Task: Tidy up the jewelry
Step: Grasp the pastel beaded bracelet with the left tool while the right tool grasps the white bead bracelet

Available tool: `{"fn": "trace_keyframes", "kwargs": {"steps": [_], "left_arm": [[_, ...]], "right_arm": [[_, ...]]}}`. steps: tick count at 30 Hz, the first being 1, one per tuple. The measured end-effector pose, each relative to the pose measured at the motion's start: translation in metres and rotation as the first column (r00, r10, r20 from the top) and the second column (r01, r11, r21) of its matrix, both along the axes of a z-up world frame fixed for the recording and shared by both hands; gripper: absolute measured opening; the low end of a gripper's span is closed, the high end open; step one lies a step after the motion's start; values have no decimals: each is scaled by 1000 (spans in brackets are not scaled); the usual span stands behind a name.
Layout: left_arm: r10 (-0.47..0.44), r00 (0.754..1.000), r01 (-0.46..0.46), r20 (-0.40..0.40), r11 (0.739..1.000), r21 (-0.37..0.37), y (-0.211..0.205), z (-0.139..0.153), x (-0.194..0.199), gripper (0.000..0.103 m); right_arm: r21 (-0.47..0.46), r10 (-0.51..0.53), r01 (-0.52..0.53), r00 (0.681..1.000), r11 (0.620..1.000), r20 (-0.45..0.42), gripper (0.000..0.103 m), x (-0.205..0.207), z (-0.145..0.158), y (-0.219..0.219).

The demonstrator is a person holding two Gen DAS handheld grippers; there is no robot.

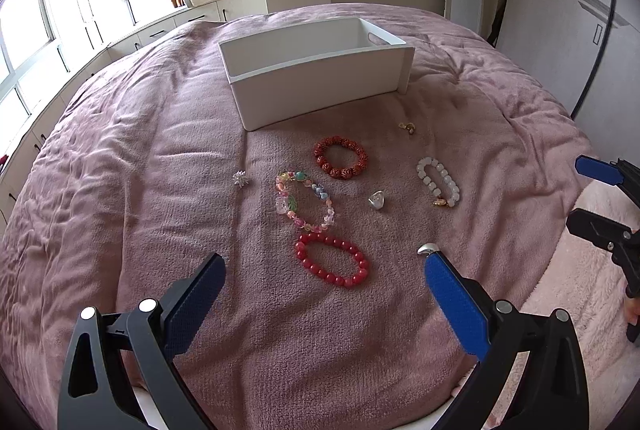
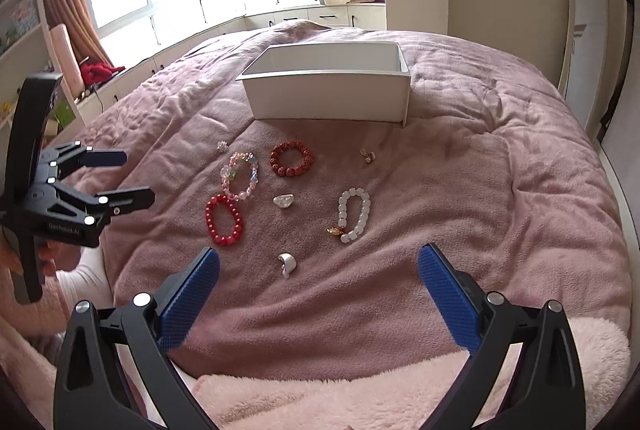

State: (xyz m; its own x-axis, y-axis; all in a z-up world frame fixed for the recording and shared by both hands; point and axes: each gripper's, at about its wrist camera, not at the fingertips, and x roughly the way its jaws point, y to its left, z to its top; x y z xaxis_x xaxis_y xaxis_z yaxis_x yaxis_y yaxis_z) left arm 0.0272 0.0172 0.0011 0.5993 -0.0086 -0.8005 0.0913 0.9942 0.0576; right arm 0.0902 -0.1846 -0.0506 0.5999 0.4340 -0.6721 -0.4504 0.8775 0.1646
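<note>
Jewelry: spread loose on the mauve bedspread [image 1: 120,189], in front of the white bin [image 1: 316,85]; none inside, as far as either view shows.
Bracelets: glossy red bracelet [image 1: 332,260] nearest; pastel bead bracelet [image 1: 304,199] just beyond, nearly touching; carved brown-red bracelet [image 1: 340,157] closest to the bin; white bead bracelet [image 1: 438,181] off to the right.
Small pieces: two silver rings [image 2: 287,264] [image 2: 283,200], sparkly brooch [image 1: 242,178] at left, small gold piece [image 1: 408,127] near the bin's right corner.
Bin: open-topped, interior looks bare where visible.
Left gripper [image 1: 324,270]: spread wide, empty, hovering over the red bracelet.
Right gripper [image 2: 318,262]: spread wide, empty, nearest silver ring between its fingers, below them.
Progress: seemingly at the very start; every piece left to move, nothing yet gripped.
</note>
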Motion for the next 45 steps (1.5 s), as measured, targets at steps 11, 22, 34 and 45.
{"fn": "trace_keyframes", "kwargs": {"steps": [11,22,34,45], "left_arm": [[84,996,-86,-42,996,-35,18,-13,44,101],[71,991,-69,-110,997,22,12,-68,88,95],[151,975,-147,-162,988,41,32,-106,116,66],[154,974,-144,-169,987,68,32,-118,117,53]], "right_arm": [[-40,-83,83,997,996,-5,99,58,-4,17],[-149,-147,143,989,979,-21,79,116,-41,31],[-241,-139,101,979,965,-150,56,131,-87,45],[-281,-139,63,956,958,-259,29,142,-118,57]]}}
